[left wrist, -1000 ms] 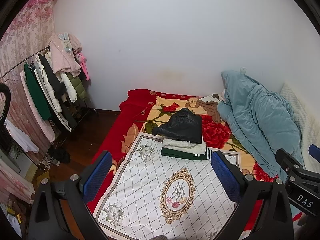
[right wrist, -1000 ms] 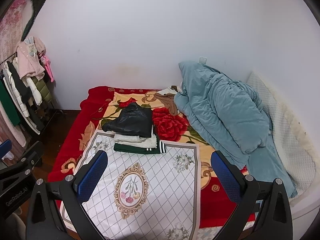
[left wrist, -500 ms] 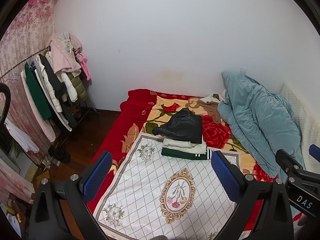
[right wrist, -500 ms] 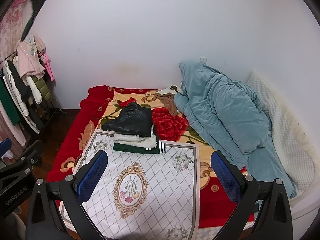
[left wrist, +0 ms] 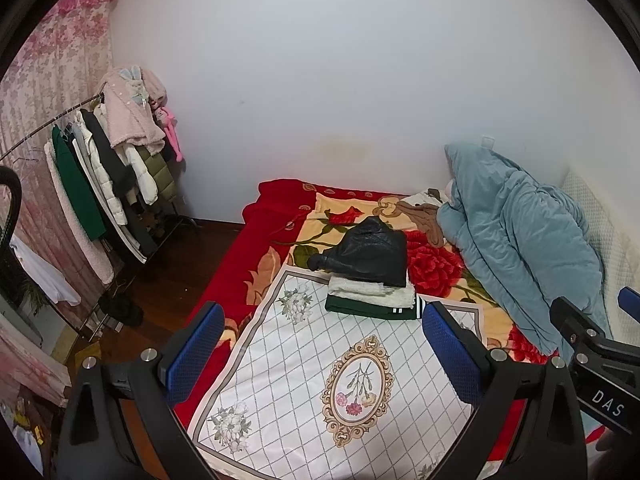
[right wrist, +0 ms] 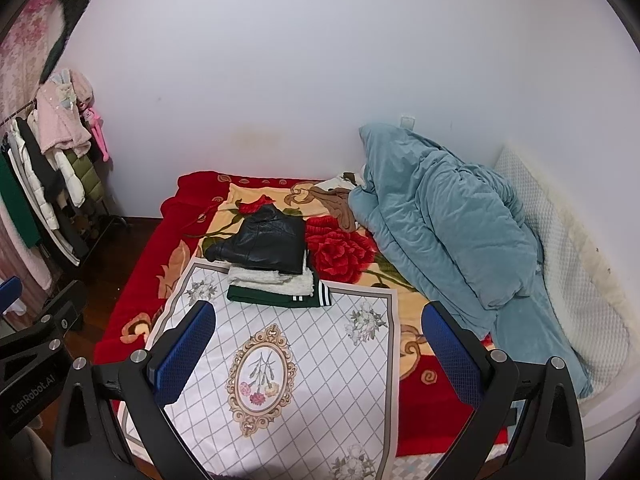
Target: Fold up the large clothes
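A stack of folded clothes lies on the bed: a black jacket (left wrist: pixel 370 250) on top, a white fleece (left wrist: pixel 372 290) under it, a dark green striped garment (left wrist: pixel 368 307) at the bottom. The stack also shows in the right wrist view (right wrist: pixel 272 260). It sits at the far end of a white floral cloth (left wrist: pixel 320 376) (right wrist: pixel 288 364). My left gripper (left wrist: pixel 324 356) is open and empty, held above the near end of the cloth. My right gripper (right wrist: pixel 318 354) is open and empty, held beside it.
A red floral blanket (left wrist: pixel 248 264) covers the bed. A rumpled blue duvet (right wrist: pixel 448 232) lies along its right side against a white pillow (right wrist: pixel 568 256). A brown garment (left wrist: pixel 424 216) lies near the wall. A rack of hanging clothes (left wrist: pixel 104 176) stands left, over the wooden floor.
Both views shift only slightly; the grippers stay open and nothing on the bed has moved.
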The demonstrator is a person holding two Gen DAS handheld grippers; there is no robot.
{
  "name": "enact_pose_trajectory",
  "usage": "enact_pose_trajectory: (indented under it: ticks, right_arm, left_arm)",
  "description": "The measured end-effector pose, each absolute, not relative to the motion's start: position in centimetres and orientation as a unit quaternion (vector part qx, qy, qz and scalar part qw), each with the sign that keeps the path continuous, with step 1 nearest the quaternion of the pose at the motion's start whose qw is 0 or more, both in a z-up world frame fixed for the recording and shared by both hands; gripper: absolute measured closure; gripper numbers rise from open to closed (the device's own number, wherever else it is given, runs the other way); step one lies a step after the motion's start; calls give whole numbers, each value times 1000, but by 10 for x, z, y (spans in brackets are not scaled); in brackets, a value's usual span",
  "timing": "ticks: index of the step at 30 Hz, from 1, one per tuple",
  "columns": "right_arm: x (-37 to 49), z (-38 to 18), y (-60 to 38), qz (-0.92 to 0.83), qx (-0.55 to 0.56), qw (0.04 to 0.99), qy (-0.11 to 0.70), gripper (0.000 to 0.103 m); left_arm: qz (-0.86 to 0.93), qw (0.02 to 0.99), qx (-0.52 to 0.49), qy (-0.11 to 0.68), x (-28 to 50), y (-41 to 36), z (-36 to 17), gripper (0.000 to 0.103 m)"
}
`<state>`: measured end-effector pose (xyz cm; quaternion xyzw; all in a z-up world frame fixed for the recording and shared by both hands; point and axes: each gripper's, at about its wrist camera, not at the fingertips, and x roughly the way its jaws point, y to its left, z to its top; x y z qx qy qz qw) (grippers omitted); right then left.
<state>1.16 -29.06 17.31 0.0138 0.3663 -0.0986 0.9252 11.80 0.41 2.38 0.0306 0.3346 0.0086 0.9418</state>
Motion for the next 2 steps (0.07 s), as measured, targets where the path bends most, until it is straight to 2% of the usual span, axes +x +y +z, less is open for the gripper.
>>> enact_pose_trajectory:
  ticks: [2]
  right_arm:
    - [12,173,-290,-98,12,925,367,0]
  left_arm:
    - [8,942,30,334,117,6,24,2]
